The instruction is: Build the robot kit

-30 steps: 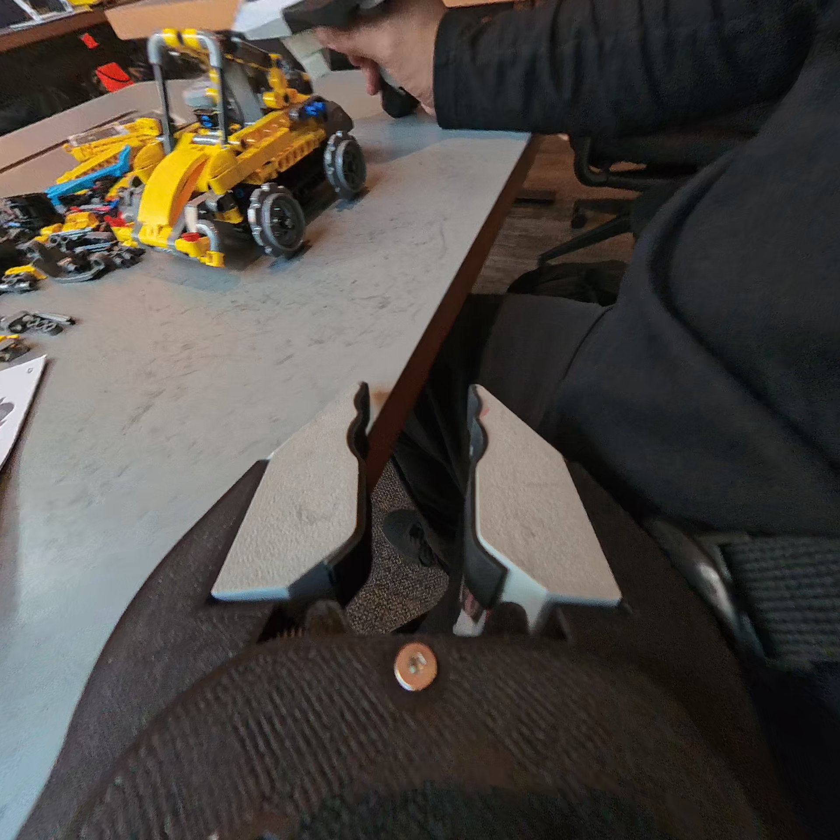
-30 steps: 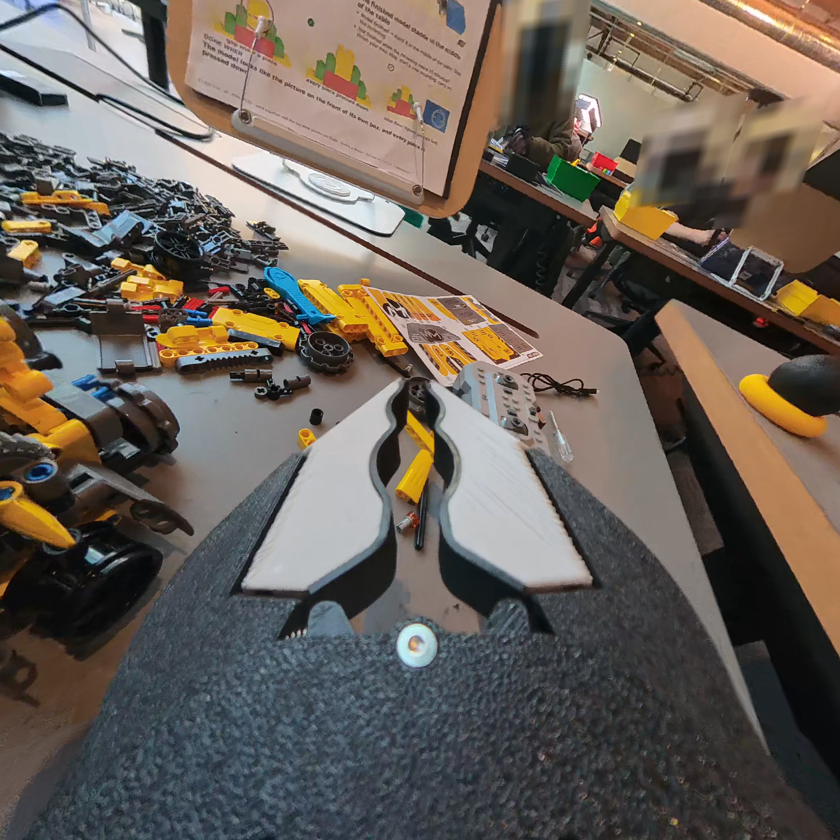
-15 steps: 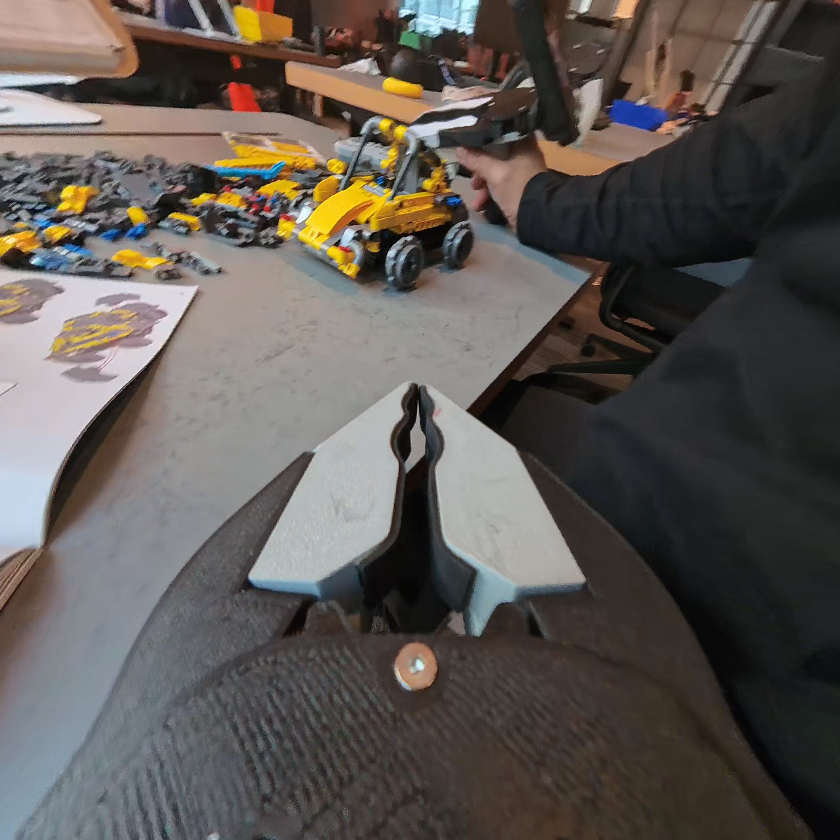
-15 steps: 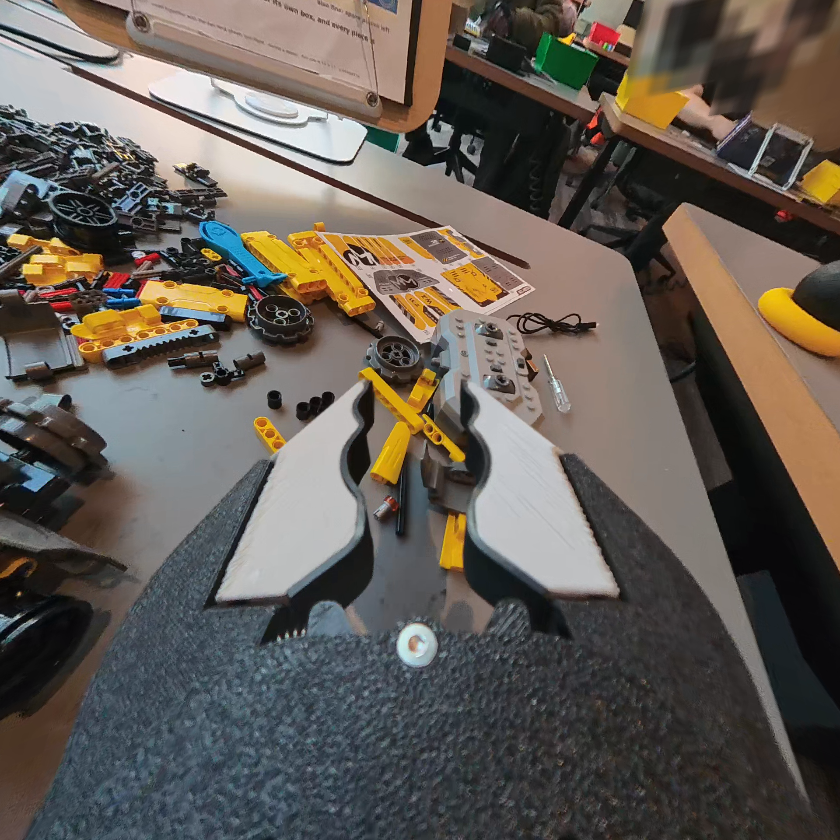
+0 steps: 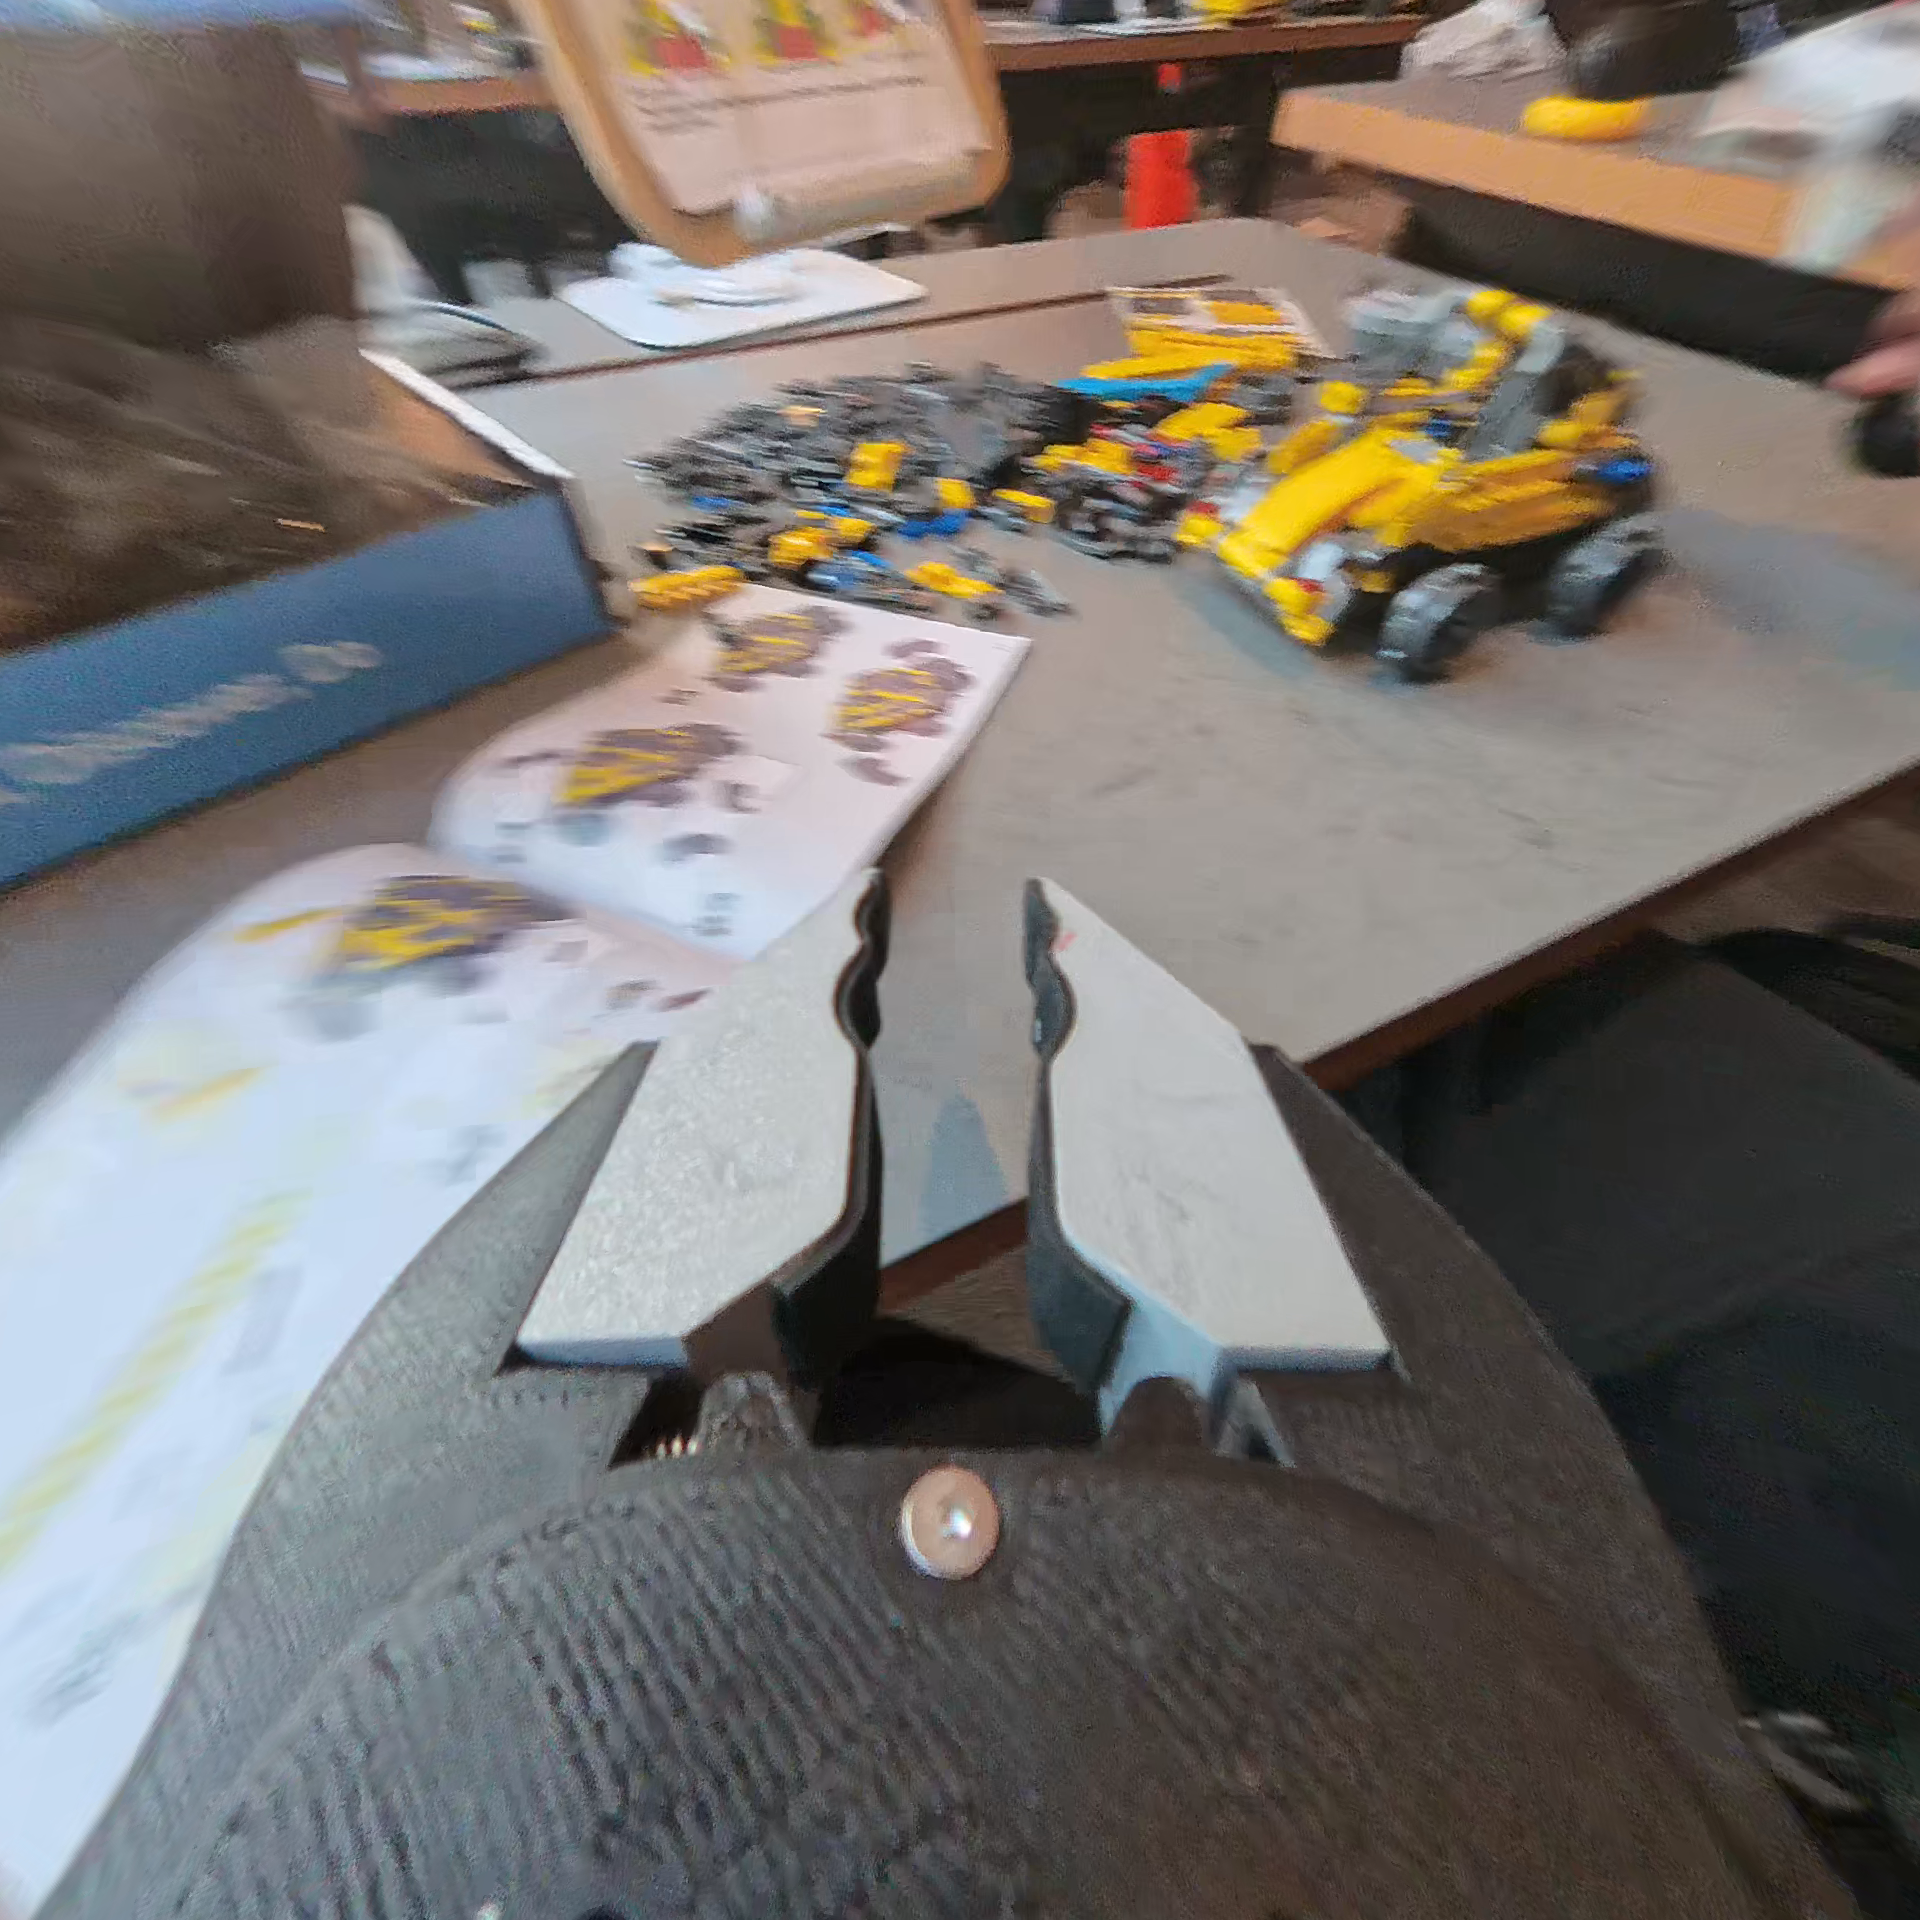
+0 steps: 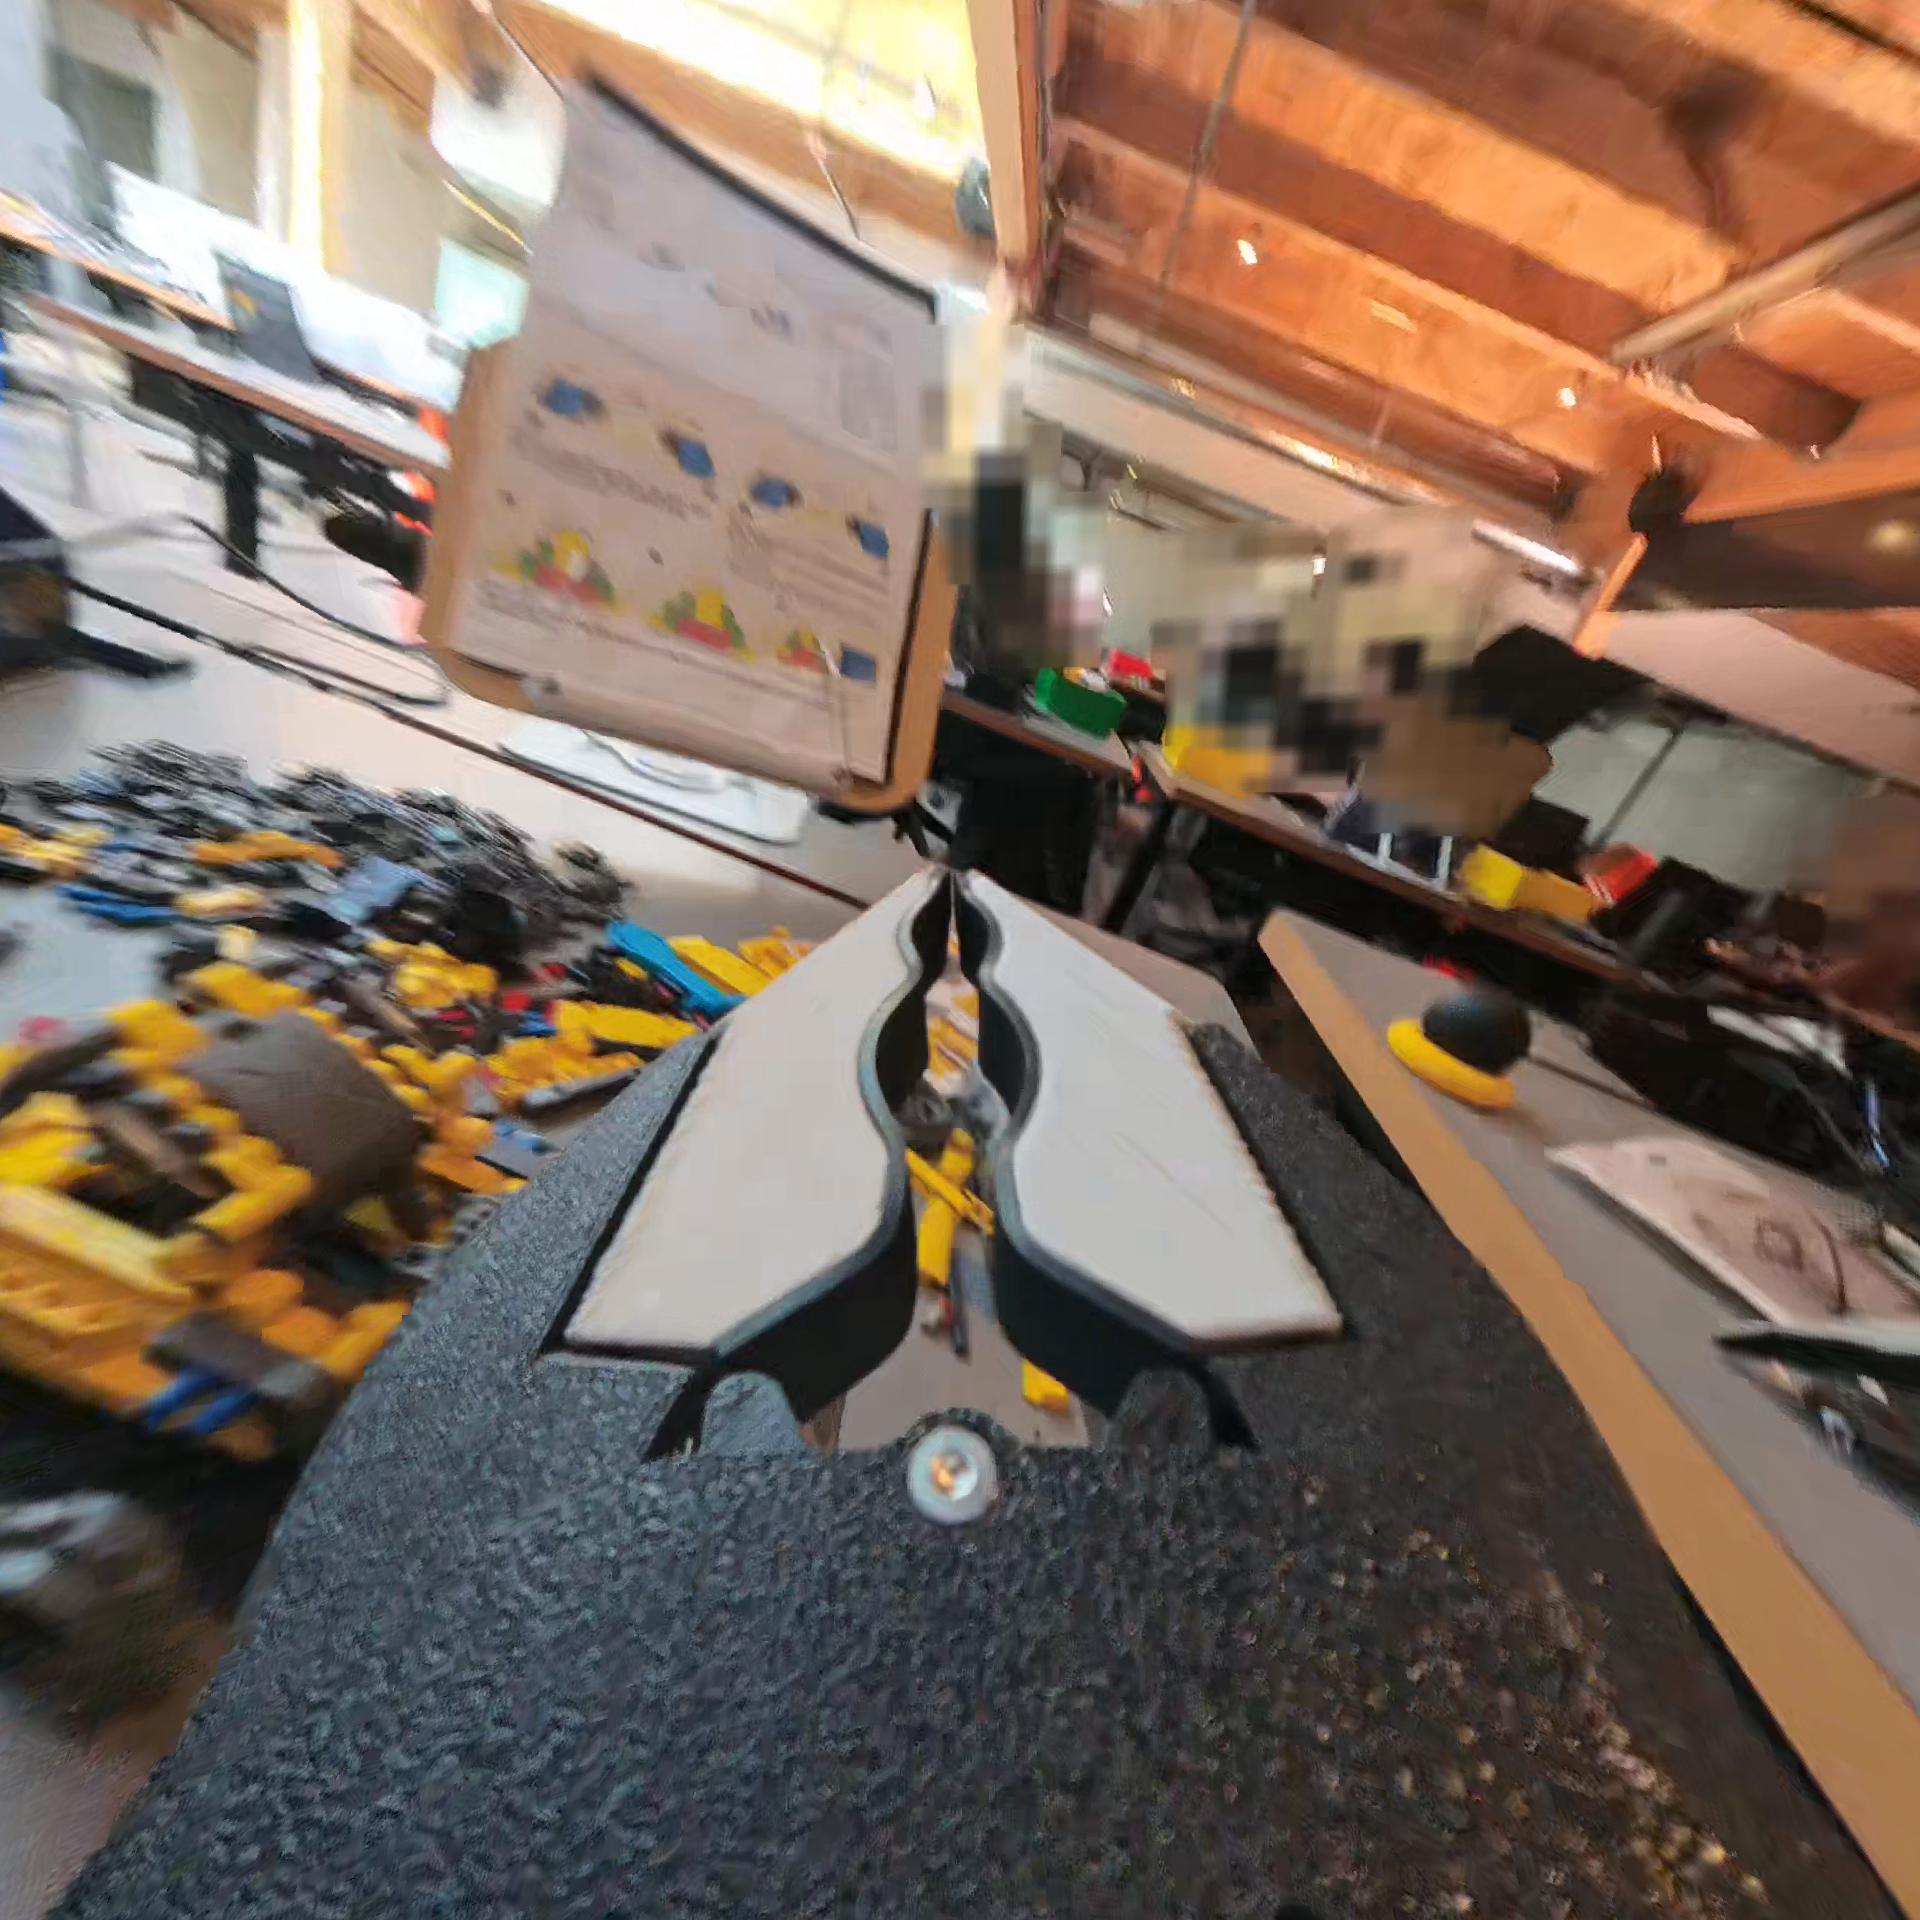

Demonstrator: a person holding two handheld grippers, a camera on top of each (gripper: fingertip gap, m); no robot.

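Observation:
My left gripper point(image 5: 953, 914) is open and empty, low over the near edge of the grey table point(image 5: 1299, 831), just right of an open instruction booklet point(image 5: 727, 769). A yellow brick vehicle point(image 5: 1455, 499) stands at the far right of the table, with a pile of loose black and yellow pieces point(image 5: 883, 488) to its left. My right gripper point(image 6: 951, 894) is shut with nothing seen between the tips. It is tilted upward above loose pieces point(image 6: 416, 935), and the vehicle point(image 6: 156, 1195) is at its left. Both views are blurred.
A blue box point(image 5: 260, 665) lies at the left. A board with a printed sheet point(image 6: 696, 520) stands on a white base at the back. A hand point(image 5: 1881, 364) shows at the right edge. A second table point(image 6: 1558, 1195) carries a yellow and black object point(image 6: 1465, 1039). The gap from one gripper's tips to the other's is roughly 45 centimeters.
My left gripper swung left from the table edge toward the booklet and went from shut to open. My right gripper tilted up away from the pieces and went from open to shut.

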